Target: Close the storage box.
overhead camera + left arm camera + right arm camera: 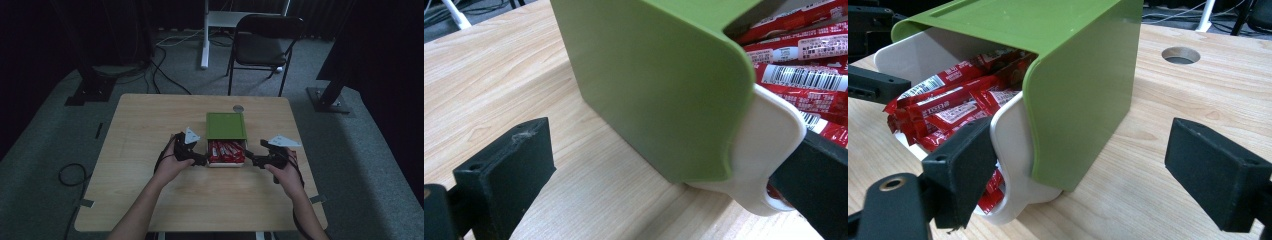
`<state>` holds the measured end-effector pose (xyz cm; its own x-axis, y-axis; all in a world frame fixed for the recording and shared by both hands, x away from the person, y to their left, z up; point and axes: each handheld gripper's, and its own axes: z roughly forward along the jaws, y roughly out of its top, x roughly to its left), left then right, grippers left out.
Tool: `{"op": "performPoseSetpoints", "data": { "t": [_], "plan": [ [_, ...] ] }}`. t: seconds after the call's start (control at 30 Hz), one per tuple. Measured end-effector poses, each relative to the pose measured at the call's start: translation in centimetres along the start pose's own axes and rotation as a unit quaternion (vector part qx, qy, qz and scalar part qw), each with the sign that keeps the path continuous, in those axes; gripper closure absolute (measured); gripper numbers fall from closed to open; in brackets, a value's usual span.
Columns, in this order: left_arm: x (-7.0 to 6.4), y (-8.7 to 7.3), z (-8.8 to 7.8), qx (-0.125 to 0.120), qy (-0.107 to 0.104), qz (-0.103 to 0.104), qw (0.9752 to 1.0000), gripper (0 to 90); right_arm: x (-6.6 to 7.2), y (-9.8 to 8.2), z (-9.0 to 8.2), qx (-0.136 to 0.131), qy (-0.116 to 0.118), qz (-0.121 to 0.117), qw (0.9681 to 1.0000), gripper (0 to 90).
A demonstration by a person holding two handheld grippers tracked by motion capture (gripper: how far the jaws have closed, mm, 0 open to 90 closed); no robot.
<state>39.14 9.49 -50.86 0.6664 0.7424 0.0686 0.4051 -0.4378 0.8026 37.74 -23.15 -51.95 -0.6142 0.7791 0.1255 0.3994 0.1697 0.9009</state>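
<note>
The white drawer [225, 162] stood partly out of the green box [226, 126], red packets [226, 151] exposed. Left gripper [202, 160] and right gripper [248, 159], both wide, straddled its near corners; pulling it fully out likely remained.

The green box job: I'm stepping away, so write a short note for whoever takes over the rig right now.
Left gripper: open, one jaw inside the white drawer at its left corner, the other outside on the table.
Right gripper: open, one jaw inside the drawer's right corner, the other out beside the green box.
The box sits mid-table; its drawer is pulled partly out toward the person and holds red packets.
Done: drawer partly open.
Left: probably sliding the drawer further out or back in; I can't tell which.
</note>
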Motion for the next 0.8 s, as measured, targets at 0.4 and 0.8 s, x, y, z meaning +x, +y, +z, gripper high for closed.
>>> {"op": "performPoseSetpoints", "data": {
  "t": [0.4, 0.8],
  "plan": [
    [0.6, 0.5, 0.7, 0.002, 0.005, 0.002, 1.0, 2.0, -0.3, 0.3, 0.7, -0.005, -0.016, 0.004, 0.9999, 13.0],
    [1.1, 0.6, 1.3, -0.001, 0.007, -0.006, 1.0, 2.0, -0.5, 0.6, 1.2, -0.007, -0.025, 0.011, 0.9996, 13.0]
  ]
}}
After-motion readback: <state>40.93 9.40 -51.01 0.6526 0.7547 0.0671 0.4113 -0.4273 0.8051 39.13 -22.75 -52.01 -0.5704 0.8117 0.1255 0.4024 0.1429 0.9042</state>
